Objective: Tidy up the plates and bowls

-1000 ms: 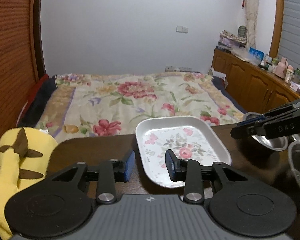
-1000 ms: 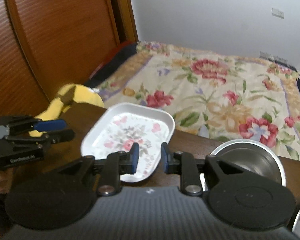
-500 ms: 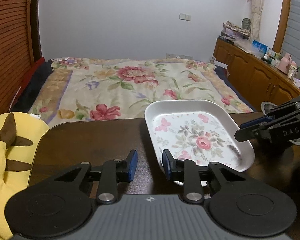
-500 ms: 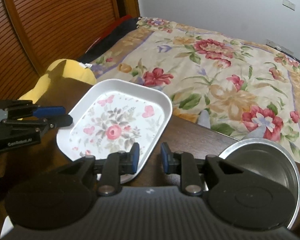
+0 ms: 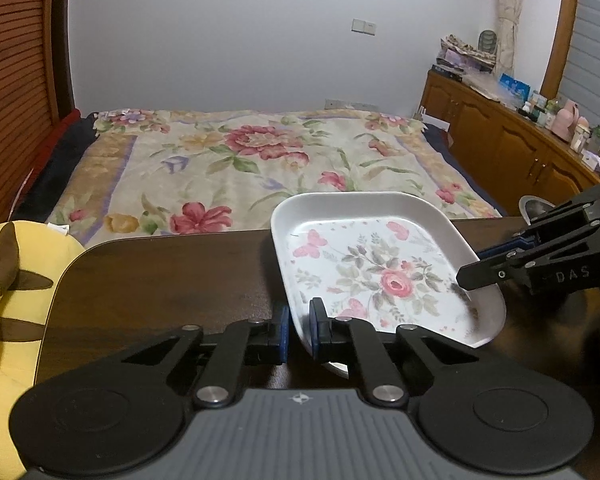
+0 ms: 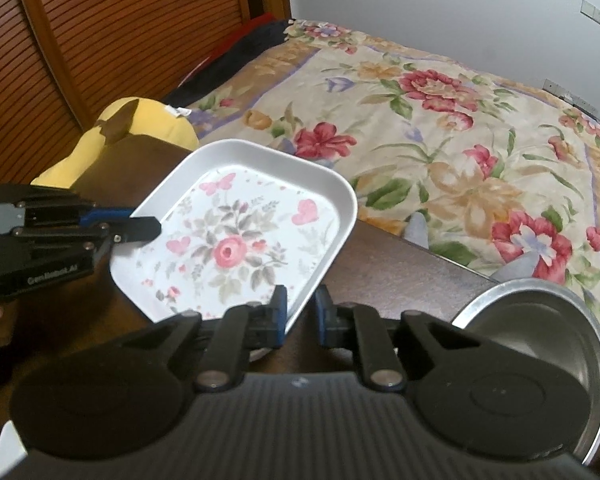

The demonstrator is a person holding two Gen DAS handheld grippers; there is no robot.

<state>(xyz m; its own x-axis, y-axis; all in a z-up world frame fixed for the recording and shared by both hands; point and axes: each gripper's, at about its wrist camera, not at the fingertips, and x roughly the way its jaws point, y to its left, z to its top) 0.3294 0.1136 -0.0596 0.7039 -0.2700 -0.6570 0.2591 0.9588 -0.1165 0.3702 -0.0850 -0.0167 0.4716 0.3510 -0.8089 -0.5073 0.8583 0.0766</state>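
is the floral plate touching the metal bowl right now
Apart. In the right wrist view, bare dark table separates the floral plate from the metal bowl; the plate's rim sits between the right gripper fingers.
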